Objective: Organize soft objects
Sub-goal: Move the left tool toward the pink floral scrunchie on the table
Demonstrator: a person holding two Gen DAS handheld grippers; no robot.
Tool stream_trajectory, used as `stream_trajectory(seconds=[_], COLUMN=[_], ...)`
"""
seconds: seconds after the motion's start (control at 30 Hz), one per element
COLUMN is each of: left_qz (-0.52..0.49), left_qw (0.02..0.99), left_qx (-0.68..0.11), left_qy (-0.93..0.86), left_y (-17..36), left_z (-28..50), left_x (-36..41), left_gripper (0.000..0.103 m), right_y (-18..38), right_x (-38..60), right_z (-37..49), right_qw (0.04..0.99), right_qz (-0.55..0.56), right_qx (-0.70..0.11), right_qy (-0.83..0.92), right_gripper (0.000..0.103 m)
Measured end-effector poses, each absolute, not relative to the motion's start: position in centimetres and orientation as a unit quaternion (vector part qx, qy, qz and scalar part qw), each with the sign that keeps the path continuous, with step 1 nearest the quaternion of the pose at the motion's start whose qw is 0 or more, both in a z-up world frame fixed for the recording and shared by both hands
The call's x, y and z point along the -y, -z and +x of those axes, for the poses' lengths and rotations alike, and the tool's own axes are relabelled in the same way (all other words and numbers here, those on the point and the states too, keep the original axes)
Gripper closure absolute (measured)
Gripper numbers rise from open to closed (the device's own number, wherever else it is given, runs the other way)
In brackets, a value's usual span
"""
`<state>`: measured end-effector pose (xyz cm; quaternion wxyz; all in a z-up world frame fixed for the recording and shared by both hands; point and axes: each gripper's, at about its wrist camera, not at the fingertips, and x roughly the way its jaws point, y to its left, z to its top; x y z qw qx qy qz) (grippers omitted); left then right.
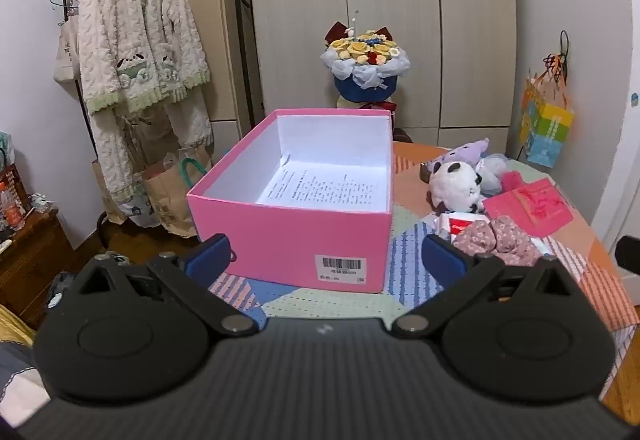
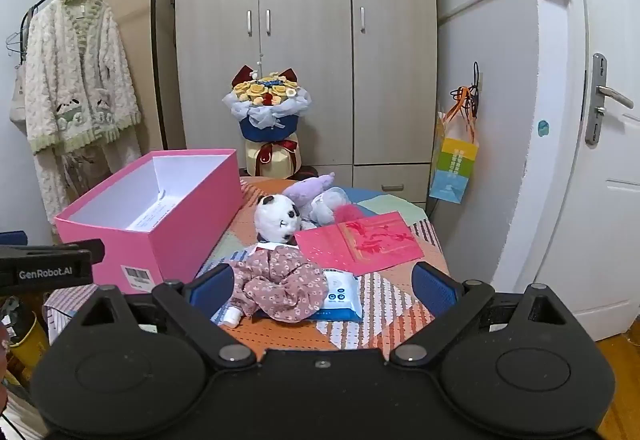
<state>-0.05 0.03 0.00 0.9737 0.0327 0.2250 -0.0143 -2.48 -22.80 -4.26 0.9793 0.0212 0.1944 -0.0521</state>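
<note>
An open pink box (image 1: pixel 292 236) (image 2: pixel 188 240) stands on the patchwork-covered table, with only a printed sheet inside. To its right lie a panda plush in a floral dress (image 2: pixel 280 228) (image 1: pixel 456 184) and a purple plush (image 2: pixel 312 192) (image 1: pixel 468 152) behind it. The floral dress fabric (image 2: pixel 280 288) (image 1: pixel 500 240) spreads over a wet-wipes pack (image 2: pixel 340 296). My left gripper (image 1: pixel 326 260) is open in front of the box with nothing between its fingers. Wide open too, my right gripper (image 2: pixel 322 288) hovers just before the dress, apart from it.
A pink-red card (image 2: pixel 360 244) (image 1: pixel 528 206) lies right of the plush toys. A flower bouquet (image 2: pixel 268 112) stands behind the table before a wardrobe. Clothes hang on a rack (image 1: pixel 136 52) at left, paper bags below. A white door (image 2: pixel 600 160) is at right.
</note>
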Motion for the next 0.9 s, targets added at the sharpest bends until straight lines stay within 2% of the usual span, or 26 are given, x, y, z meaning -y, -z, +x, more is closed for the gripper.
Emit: stream_trajectory(seconds=[0.4, 0.9], left_qz=[0.038, 0.033], left_qw=[0.971, 0.972], left_qx=[-0.232, -0.220], left_qy=[0.043, 0.070], left_y=[0.1, -0.8], left_z=[-0.4, -2.1], left_x=[0.3, 0.4], left_gripper=[0.003, 0.000], right_y=[5.3, 5.4], right_x=[23.1, 23.1], right_z=[-2.4, -2.3], right_qw=[0.978, 0.976], right_qz=[0.013, 0.010], right_qx=[-0.198, -0.204], right_qy=[0.065, 0.070], right_gripper=[0.005, 0.005])
